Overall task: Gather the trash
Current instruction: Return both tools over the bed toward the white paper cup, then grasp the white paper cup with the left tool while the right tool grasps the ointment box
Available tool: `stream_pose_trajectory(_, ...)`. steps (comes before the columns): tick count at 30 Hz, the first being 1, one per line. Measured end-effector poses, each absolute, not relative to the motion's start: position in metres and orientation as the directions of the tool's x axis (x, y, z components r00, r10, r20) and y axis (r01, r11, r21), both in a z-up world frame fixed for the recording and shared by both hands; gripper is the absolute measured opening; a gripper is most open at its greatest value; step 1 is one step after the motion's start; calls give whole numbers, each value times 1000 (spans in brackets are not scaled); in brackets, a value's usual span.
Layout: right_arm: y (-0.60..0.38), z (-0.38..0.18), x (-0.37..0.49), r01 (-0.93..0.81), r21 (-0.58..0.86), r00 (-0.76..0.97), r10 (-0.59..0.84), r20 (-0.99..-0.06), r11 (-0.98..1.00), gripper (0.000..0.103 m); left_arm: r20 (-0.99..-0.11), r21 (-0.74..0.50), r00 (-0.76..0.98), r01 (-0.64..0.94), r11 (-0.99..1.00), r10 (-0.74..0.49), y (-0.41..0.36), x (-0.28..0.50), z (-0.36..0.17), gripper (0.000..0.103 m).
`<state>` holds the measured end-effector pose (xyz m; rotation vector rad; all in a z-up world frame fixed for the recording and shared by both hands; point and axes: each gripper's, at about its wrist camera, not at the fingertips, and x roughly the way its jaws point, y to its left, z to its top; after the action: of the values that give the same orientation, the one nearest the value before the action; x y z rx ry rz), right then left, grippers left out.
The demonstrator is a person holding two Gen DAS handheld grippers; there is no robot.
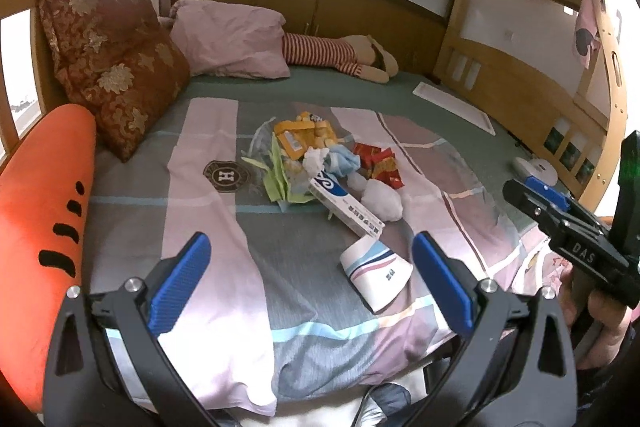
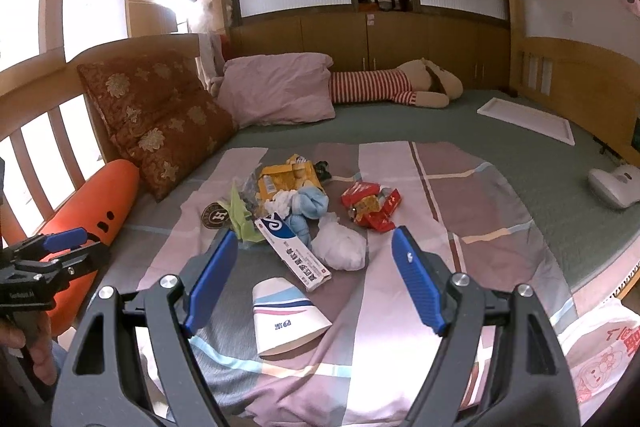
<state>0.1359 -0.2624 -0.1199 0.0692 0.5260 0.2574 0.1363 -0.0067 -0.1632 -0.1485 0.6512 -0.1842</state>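
A heap of trash lies on the striped quilt [image 2: 400,327]: a flattened paper cup [image 2: 284,315] nearest, then a blue-and-white toothpaste box [image 2: 292,247], a crumpled white tissue [image 2: 340,245], red snack wrappers [image 2: 370,205], a yellow wrapper [image 2: 286,175] and green paper [image 2: 240,215]. My right gripper [image 2: 316,267] hangs open just above the cup and box, holding nothing. My left gripper [image 1: 316,267] is also open and empty, with the paper cup [image 1: 376,275] lying near its right finger. Each gripper shows in the other's view: the left gripper [image 2: 86,245] and the right gripper [image 1: 516,189].
A white plastic bag [image 2: 600,347] with red print lies at the bed's near right corner. An orange carrot plush [image 1: 44,211], a brown floral cushion [image 1: 108,55], a pink pillow [image 1: 232,39] and a striped plush toy [image 1: 336,53] line the left and back. A white board [image 2: 528,121] and a white device [image 2: 616,185] sit on the right.
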Motion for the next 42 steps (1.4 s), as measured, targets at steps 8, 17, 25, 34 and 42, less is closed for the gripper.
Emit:
stream_pose_trajectory(8,-266,-120,137,-209,166,826,265,-497,964,78,-627,-137,699,337,932,-344,-39,139,-173,100)
stream_pose_trajectory(17,-277,-123,143,-178,215,818,266,-510,960,78,-792,-1,419,727,687,-445,-103,188,-232,100)
stream_pose_trajectory(25,-283,-128,150,-163,232,802,266,-534,959,78,-806,-35,330,802,596,-491,-118,233,-265,100)
stream_pose_trajectory(34,-282,-133,155,-165,227,791,266,-551,960,78,-828,-80,266,816,573,-494,-126,261,-287,100)
stream_pose_trajectory(42,-278,-137,159,-165,211,782,258,-567,963,78,-859,-32,265,826,562,-438,-143,263,-305,99)
